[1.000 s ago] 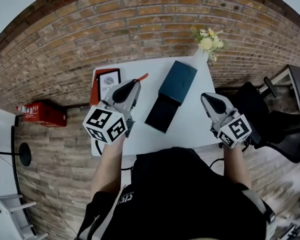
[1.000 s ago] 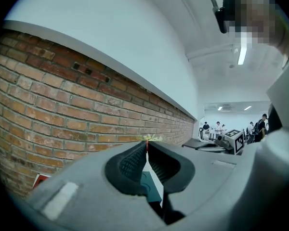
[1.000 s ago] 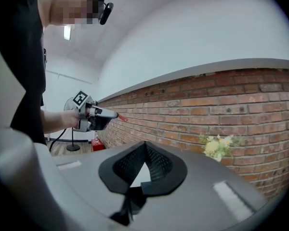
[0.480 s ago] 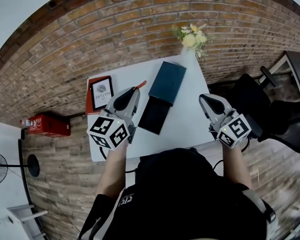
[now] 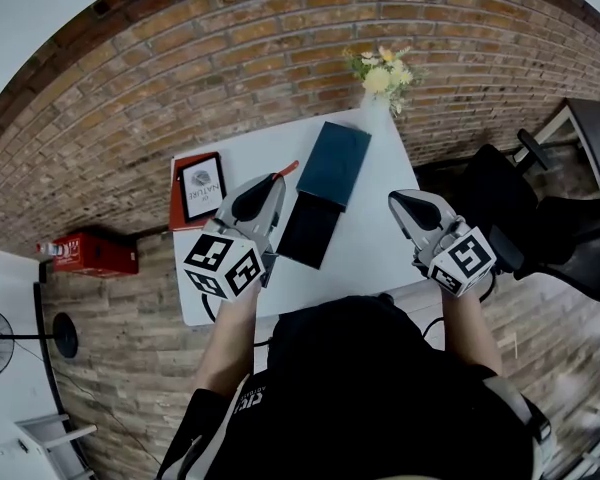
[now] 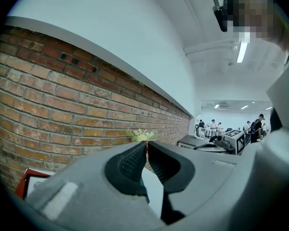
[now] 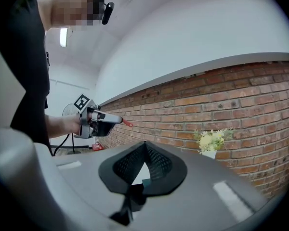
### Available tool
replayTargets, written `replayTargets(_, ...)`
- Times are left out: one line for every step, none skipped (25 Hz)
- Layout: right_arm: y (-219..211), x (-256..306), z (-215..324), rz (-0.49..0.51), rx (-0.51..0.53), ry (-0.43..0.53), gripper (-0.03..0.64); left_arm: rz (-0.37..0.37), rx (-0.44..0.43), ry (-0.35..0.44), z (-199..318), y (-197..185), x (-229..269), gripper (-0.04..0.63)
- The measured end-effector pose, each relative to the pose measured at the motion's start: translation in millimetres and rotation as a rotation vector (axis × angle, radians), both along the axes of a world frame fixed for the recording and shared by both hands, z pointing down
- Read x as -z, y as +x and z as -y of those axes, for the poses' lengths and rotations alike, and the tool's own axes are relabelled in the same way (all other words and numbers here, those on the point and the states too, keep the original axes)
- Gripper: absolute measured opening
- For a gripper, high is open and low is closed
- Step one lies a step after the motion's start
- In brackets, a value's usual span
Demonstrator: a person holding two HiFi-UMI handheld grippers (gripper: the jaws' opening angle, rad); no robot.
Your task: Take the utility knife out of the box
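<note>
Writing: the black-framed card (image 5: 203, 185) at the table's left edge carries a word that reads like "NATURE"; its smaller print is too small to read. The white print on the person's black shirt (image 5: 252, 396) is illegible. The gripper cubes bear square black-and-white markers and no words.
Left gripper (image 5: 277, 179): jaws pinched on the utility knife (image 5: 287, 168).
Utility knife's place: out of the box, held above the white table (image 5: 380, 253), just left of the box.
Right gripper (image 5: 394, 200): jaws together with nothing between them, over the table's right side, apart from the box.
Box (image 5: 334, 161): the dark teal part lies at the far end, and a black part (image 5: 307, 230) juts toward the person. Whether that part is an open tray cannot be made out.
Hidden: the knife's body sits inside the jaws, so only a slim red end pokes past the tips. The red thing (image 5: 177, 206) under the card shows only its edges.
Head view alone: the box's layout, the card, and a red crate (image 5: 98, 253) on the floor.
Right gripper view alone: the left gripper side-on, with the red tip sticking out.
Left gripper view alone: a bare red sliver between the pads, and small, distant people.
Flowers (image 5: 382, 71): a pale yellow bunch at the table's far edge, seen in all three views.
</note>
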State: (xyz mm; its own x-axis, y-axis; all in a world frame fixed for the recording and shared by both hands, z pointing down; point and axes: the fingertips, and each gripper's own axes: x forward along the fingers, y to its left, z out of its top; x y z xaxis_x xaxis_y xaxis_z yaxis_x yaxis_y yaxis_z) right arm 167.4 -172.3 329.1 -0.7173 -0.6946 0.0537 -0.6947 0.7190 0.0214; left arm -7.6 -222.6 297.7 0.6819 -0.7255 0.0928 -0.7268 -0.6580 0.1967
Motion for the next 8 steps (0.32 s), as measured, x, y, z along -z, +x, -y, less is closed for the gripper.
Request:
replayTargets(-1,0,0,0.000,0.000,-0.001,-0.002,0.001,-0.002,0.001,1,-1,0,0.015)
replayTargets(-2,0,0,-0.003,0.001,-0.002,-0.002,0.003,-0.002,0.003,1,-2,1,0.015)
replayTargets(-3,-1,1,-0.007,0.002,-0.001,-0.002,0.005,-0.002,0.006,2,-3,1,0.015)
replayTargets(-4,-1,1,-0.010,0.002,0.002,-0.002,0.005,0.000,0.007,4,-5,1,0.015)
replayTargets(-5,-1,2,-0.010,0.002,0.005,-0.002,0.005,0.002,0.008,5,-7,1,0.015)
replayTargets(-5,-1,2,-0.008,0.001,0.006,-0.002,0.004,0.004,0.008,5,-8,0,0.015)
replayTargets(-5,-1,3,-0.004,-0.001,0.006,-0.002,0.004,0.006,0.008,6,-10,0,0.015)
replayTargets(-4,-1,3,0.001,-0.002,0.006,-0.002,0.005,0.007,0.007,6,-11,-1,0.015)
